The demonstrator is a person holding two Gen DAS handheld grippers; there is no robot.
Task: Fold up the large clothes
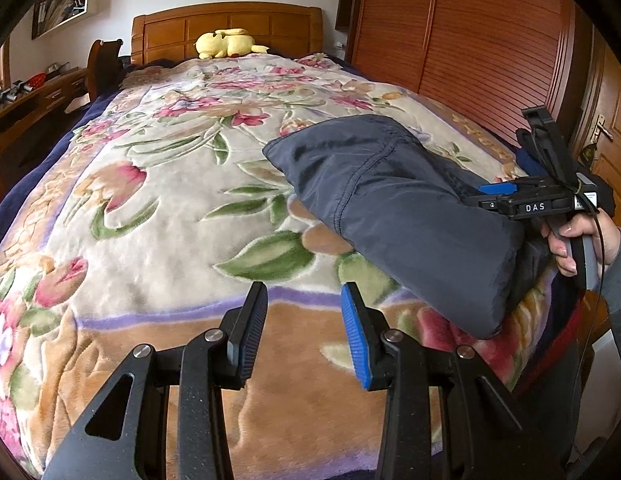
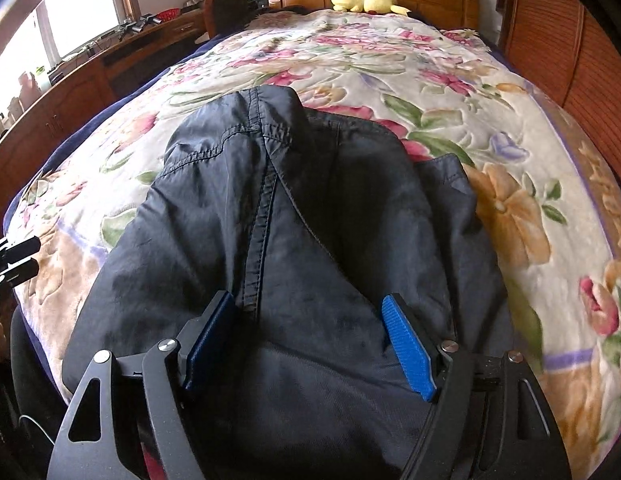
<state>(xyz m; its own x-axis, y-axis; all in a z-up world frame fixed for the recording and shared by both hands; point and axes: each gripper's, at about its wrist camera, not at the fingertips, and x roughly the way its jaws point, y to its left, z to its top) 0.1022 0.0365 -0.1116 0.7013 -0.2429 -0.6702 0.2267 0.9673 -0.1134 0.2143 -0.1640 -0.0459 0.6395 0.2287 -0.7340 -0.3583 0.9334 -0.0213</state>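
Left view alone shows the hand (image 1: 578, 246) on the right gripper's (image 2: 310, 340) handle at 3 o'clock, held level. Right view alone shows the jacket's (image 2: 278, 216) seams up close. Jacket lies folded on the blanket (image 1: 158, 216). Right gripper spread wide, fabric bulging between; grip uncertain. Left gripper (image 1: 304, 330) released, over blanket, holding nothing.

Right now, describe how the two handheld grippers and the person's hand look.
Both the left gripper and right gripper are black linkages with silver pivot pins and ribbed blue finger pads. The right one reads "DAS", trails a thin black cable; the hand wears a grey sleeve.
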